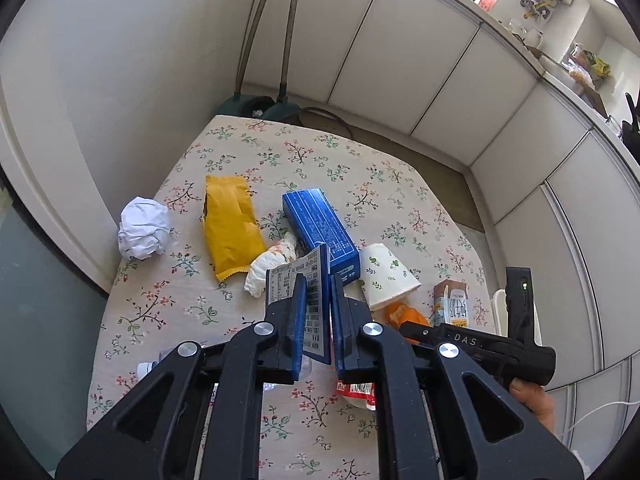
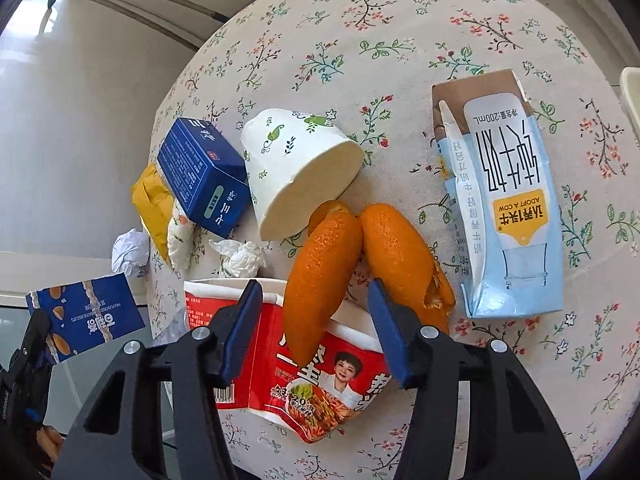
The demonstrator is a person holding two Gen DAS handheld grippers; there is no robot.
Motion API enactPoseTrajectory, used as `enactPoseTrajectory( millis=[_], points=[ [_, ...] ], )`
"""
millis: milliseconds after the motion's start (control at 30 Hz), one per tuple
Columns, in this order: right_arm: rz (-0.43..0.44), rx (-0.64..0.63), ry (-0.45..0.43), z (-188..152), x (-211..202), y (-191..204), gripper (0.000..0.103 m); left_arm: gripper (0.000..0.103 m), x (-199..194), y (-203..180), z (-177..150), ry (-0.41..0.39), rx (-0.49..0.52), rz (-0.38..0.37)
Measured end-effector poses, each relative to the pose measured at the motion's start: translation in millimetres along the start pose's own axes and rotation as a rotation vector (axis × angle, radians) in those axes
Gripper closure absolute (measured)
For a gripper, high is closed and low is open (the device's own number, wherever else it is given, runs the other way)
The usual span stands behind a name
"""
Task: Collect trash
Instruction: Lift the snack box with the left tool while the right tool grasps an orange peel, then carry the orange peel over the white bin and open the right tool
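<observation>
Left gripper [image 1: 318,304] clamped on flattened blue carton [image 1: 310,304]; right gripper [image 2: 316,304] half-wide astride orange peel [image 2: 320,276] (pads clear).

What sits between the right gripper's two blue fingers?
In the right wrist view, a curled orange peel lies over a flattened red noodle carton, between the right gripper's open jaws.

1 flat blue snack wrapper [image 1: 310,300] is held off the floral tablecloth, clamped upright. On the cloth: yellow foil pouch [image 1: 230,226], opened at the top, lying flat; crumpled white paper ball [image 1: 143,228] nr the left edge; blue carton [image 1: 320,230] on its side; white paper cup [image 2: 296,168] w/ green leaf print, tipped over, touching the carton; 2 orange peel pieces [image 2: 360,248], one draped over a crushed red noodle cup [image 2: 320,380]; light-blue milk carton [image 2: 504,208], lying flat, well apart; 2 tissue wads [image 2: 244,258].
</observation>
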State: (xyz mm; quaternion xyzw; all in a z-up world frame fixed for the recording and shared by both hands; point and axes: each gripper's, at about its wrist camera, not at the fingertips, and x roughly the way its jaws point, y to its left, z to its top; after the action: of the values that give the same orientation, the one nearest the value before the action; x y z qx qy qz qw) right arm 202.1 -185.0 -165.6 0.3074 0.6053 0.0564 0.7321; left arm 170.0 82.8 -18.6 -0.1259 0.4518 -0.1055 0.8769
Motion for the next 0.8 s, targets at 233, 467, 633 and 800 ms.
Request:
enactPoseTrajectory(
  millis=[233,467,633,800],
  points=[
    [-0.011,0.004,-0.019,0.5,7.1,2.1,0.079,0.092,-1.7,3.2,0.3,-0.007,0.004,0.015],
    [-0.024,-0.046,-0.07,-7.2,-15.6,6.5,0.084,0.092,-3.7,1.1,1.2,-0.016,0.001,0.009],
    [-0.005,-0.087,-0.113,-11.9,-38.9,11.8,0.085,0.092,-2.4,-2.7,0.0,-0.015,0.004,0.003],
    [0.004,-0.122,-0.174,-18.0,-70.1,13.7,0.085,0.092,-2.2,-10.6,-1.3,-0.016,0.009,-0.009]
  ],
)
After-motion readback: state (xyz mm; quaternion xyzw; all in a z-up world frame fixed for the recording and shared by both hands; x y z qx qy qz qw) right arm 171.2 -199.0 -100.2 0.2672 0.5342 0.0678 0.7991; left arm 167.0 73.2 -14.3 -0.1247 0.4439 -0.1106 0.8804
